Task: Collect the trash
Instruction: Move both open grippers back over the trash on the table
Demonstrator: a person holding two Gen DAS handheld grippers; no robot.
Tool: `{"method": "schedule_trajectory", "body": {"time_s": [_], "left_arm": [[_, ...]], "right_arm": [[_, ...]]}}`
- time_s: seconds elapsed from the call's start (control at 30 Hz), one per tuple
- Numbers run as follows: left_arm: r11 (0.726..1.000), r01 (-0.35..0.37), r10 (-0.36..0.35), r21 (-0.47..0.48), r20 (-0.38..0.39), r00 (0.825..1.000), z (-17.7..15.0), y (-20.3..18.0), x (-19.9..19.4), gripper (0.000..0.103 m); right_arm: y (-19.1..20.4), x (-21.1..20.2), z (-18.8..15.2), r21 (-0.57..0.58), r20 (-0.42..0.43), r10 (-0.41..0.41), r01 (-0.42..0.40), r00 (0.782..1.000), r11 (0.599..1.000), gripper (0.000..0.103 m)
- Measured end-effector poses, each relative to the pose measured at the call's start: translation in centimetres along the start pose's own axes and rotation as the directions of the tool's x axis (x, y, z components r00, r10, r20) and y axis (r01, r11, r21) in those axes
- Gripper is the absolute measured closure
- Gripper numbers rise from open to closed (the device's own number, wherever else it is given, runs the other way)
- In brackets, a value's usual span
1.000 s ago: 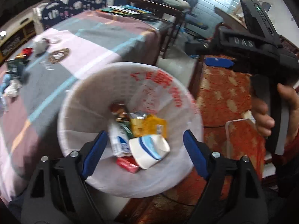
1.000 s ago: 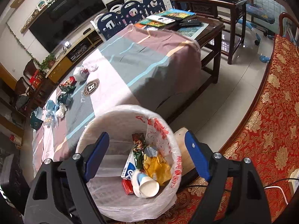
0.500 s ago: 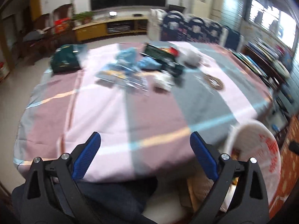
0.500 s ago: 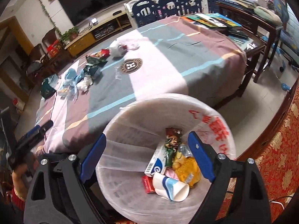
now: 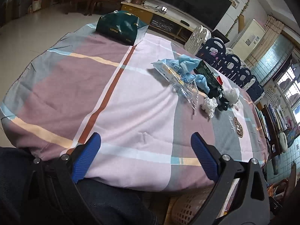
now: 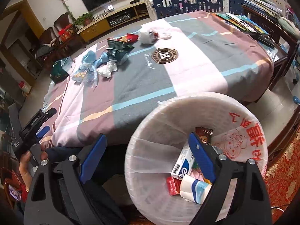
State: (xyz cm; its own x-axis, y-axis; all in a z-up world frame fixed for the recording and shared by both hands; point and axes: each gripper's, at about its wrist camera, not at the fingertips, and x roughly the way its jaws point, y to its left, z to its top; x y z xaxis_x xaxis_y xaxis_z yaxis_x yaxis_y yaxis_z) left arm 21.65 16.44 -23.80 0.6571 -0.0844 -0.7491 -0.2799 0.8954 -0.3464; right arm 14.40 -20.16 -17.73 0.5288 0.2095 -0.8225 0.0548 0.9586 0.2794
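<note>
A white-lined trash bin (image 6: 159, 131) stands beside the table and holds a paper cup (image 6: 195, 187), a white box and wrappers. My right gripper (image 6: 148, 146) is open and empty, over the bin's near rim. My left gripper (image 5: 145, 146) is open and empty, at the table's near edge; it also shows at the left of the right wrist view (image 6: 37, 123). Trash lies on the tablecloth: a clear blue wrapper (image 5: 178, 76), a crumpled white tissue (image 5: 210, 104), blue cloth (image 6: 89, 58), green wrappers (image 6: 118, 50), a white bag (image 6: 147, 35).
A dark green bag (image 5: 120, 28) sits at the table's far corner. The bin's wicker side (image 5: 187, 208) shows below the table edge. Books (image 6: 241, 21) lie at the far right end. Blue chairs (image 6: 189, 0) line the far side. A red patterned sofa (image 6: 283, 168) is to the right.
My left gripper has swung from above the bin out to the table's near left edge. My right gripper has shifted left over the bin's rim. Both stay open.
</note>
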Motion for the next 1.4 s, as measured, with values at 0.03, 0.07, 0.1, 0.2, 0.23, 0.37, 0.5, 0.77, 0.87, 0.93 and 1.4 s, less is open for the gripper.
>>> {"method": "schedule_trajectory", "body": {"time_s": [0.03, 0.07, 0.1, 0.2, 0.23, 0.37, 0.5, 0.77, 0.87, 0.93, 1.4], "left_arm": [[1.0, 0.001, -0.001, 0.007, 0.001, 1.0, -0.1, -0.3, 0.2, 0.007], [1.0, 0.003, -0.003, 0.015, 0.001, 1.0, -0.1, -0.5, 0.2, 0.007], [1.0, 0.003, -0.003, 0.02, -0.002, 1.0, -0.3, -0.6, 0.3, 0.007], [1.0, 0.005, -0.004, 0.019, -0.011, 1.0, -0.4, -0.6, 0.4, 0.007], [1.0, 0.007, -0.007, 0.013, -0.012, 1.0, -0.4, -0.5, 0.4, 0.007], [1.0, 0.014, -0.014, -0.008, -0.021, 1.0, -0.4, -0.2, 0.6, 0.007], [1.0, 0.011, -0.012, -0.016, -0.025, 1.0, -0.4, -0.1, 0.7, 0.007], [1.0, 0.0, -0.001, -0.024, -0.046, 0.999, -0.4, 0.0, 1.1, 0.007], [0.999, 0.01, -0.012, -0.038, -0.05, 0.999, -0.4, 0.2, 1.3, 0.007], [0.999, 0.019, -0.021, -0.05, -0.049, 0.999, -0.3, 0.4, 1.3, 0.007], [0.981, 0.025, -0.011, -0.19, 0.076, 0.997, -0.2, 2.9, -0.7, 0.007]], "right_arm": [[0.3, 0.1, 0.0, -0.005, -0.001, 0.002, -0.002, 1.0, 1.0, 0.016], [0.6, 0.2, 0.1, -0.009, -0.001, 0.005, -0.005, 1.0, 1.0, 0.016], [0.8, 0.2, 0.1, -0.013, -0.003, 0.007, -0.007, 1.0, 1.0, 0.016], [1.2, 0.5, 0.1, -0.012, -0.009, 0.015, -0.015, 1.0, 1.0, 0.016], [1.3, 0.6, 0.1, -0.01, -0.012, 0.016, -0.016, 1.0, 1.0, 0.016], [1.6, 1.3, 0.0, 0.007, -0.029, 0.028, -0.027, 0.999, 1.0, 0.016], [2.0, 2.0, 0.4, 0.012, -0.032, 0.027, -0.027, 0.999, 1.0, 0.016], [3.5, 5.7, 3.8, 0.044, -0.028, 0.004, -0.003, 1.0, 0.999, 0.016], [5.4, 6.7, 4.9, 0.058, -0.047, 0.064, -0.061, 0.997, 0.996, 0.016], [7.0, 7.1, 4.9, 0.009, -0.047, 0.067, -0.067, 0.997, 0.998, 0.016], [13.4, 10.8, 11.0, -0.16, 0.087, 0.022, -0.008, 0.996, 0.987, 0.016]]}}
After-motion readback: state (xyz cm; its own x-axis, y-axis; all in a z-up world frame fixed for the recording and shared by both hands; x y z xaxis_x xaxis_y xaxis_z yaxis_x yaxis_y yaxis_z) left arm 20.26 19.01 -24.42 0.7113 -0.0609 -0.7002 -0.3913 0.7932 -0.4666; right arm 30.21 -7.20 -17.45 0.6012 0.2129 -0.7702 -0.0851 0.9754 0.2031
